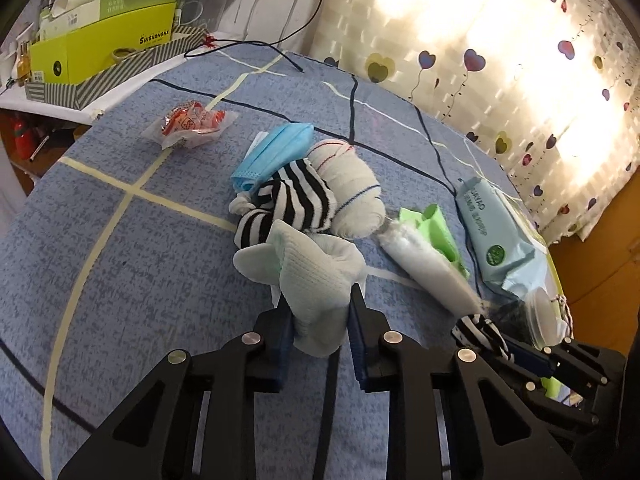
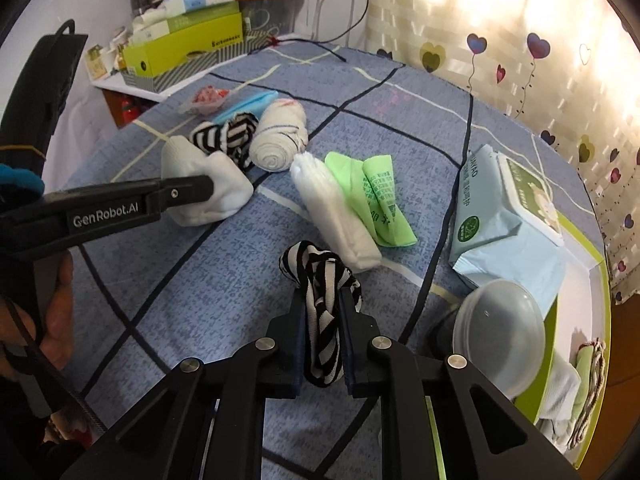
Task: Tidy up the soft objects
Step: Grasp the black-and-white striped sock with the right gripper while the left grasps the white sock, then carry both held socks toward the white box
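L claw: left gripper (image 1: 320, 320) is clamped on a pale white sock (image 1: 316, 280), jaws pinching its lower end, sock bunched up above the bedsheet (image 1: 140, 260).
R claw: right gripper (image 2: 322, 340) is squeezed tight on a black/white striped sock (image 2: 320, 300), which looks lifted a bit off the sheet.
Box: green-edged box (image 2: 596, 276) sits at the right edge of the bed w/ some cloth bits already in it, lower right corner. So a few things look sorted already, imo.
Still out: another striped sock (image 1: 288, 196), a rolled white sock w/ thin stripes (image 1: 352, 184), blue face mask (image 1: 272, 152), folded white cloth (image 2: 332, 208), green bag (image 2: 372, 196).
Not sure abt: wet wipes pack (image 2: 500, 232) and clear lidded tub (image 2: 500, 328) beside the box, snack packet (image 1: 192, 124) far off.
Progress: early-ish, prob under half. Two socks in hand, pile mostly left.
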Tool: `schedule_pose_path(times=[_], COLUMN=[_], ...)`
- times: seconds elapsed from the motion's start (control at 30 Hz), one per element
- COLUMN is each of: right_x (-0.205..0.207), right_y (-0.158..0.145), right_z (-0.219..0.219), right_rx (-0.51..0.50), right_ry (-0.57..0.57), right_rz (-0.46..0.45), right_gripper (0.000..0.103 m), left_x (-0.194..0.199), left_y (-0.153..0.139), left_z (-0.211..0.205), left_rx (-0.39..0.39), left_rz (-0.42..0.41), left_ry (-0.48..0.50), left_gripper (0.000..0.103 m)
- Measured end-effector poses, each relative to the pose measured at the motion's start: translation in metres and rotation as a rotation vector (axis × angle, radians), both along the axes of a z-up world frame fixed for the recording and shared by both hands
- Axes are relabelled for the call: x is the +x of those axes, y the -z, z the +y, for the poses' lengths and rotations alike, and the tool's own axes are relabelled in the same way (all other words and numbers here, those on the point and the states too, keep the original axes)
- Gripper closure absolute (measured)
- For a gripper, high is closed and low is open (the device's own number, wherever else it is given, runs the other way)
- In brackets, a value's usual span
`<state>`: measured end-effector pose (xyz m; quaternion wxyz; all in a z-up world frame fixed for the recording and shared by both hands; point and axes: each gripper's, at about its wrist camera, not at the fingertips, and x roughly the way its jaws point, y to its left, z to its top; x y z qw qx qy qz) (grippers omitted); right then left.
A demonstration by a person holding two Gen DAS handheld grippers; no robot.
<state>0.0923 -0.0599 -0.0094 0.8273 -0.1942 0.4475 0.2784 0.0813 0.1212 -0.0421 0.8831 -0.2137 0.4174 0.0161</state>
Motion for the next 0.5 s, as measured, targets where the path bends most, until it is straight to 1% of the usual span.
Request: schedule_pose_path(times=[0.27,0.5], right_x=[-0.022,-0.039], right_y=[-0.027,-0.053], right_z=[-0.013,-0.031], right_rx=[0.077,0.154], right_ry=[0.000,0.019], right_rz=[-0.059,-0.114], right_gripper=[0.089,0.089], left_x=[-0.031,-0.045], left_y=[-0.032,-0.054], left_z=[-0.012,-0.030], left_rx=[0.040,0.062], left_rz=[-0.081,-0.129], left_ry=[0.012,0.046], left_gripper=[0.078,0.078])
